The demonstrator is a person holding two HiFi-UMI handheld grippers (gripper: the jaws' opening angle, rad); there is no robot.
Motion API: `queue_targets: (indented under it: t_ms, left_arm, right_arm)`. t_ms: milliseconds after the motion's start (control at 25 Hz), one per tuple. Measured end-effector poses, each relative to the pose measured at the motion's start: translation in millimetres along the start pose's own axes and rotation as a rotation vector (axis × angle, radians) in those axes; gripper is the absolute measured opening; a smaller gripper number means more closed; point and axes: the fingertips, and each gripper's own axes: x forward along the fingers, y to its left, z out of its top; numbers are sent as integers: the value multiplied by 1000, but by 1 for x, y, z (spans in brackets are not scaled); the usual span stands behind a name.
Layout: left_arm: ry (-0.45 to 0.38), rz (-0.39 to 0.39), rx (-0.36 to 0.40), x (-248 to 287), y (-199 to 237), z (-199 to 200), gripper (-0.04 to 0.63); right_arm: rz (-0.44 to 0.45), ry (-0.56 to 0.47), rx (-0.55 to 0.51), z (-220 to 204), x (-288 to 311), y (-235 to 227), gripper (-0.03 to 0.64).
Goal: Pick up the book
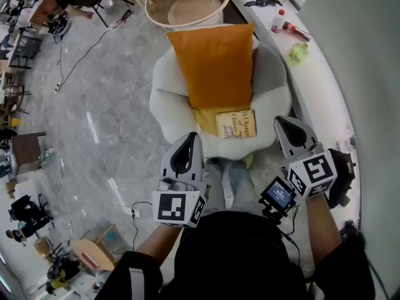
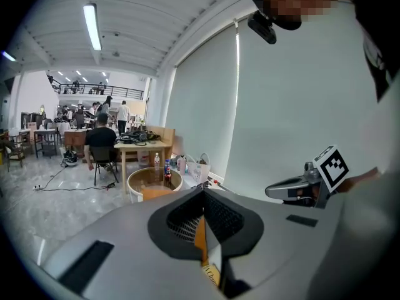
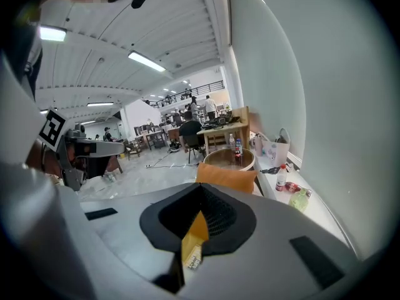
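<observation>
A yellowish book (image 1: pixel 236 124) lies flat on the seat of a white armchair (image 1: pixel 169 108), in front of an orange cushion (image 1: pixel 215 61). My left gripper (image 1: pixel 186 144) hangs shut just short of the seat's front edge, left of the book and empty. The right gripper (image 1: pixel 289 130) is also shut and empty, to the right of the book near the chair's arm. Through the left gripper's slit a strip of the book (image 2: pixel 211 272) shows; the right gripper view shows a sliver of book (image 3: pixel 194 254) below the cushion (image 3: pixel 226 178).
A round wooden table (image 1: pixel 186 2) stands behind the chair. A white ledge (image 1: pixel 312 55) along the right wall carries a bottle (image 1: pixel 277 20), a green object (image 1: pixel 298 52) and a dark tool (image 1: pixel 262 2). Cables cross the grey floor (image 1: pixel 94 105) at left. My legs sit below the chair.
</observation>
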Motion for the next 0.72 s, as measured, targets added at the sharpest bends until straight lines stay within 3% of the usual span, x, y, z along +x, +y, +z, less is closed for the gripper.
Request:
queue_targets:
  t_ms: [320, 720]
  left_arm:
    - [65, -19, -25, 21, 30, -42, 11]
    - [149, -28, -72, 57, 66, -109, 11]
  right_arm:
    - [15, 85, -9, -42, 45, 2, 14]
    - [24, 210, 77, -125, 105, -24, 15]
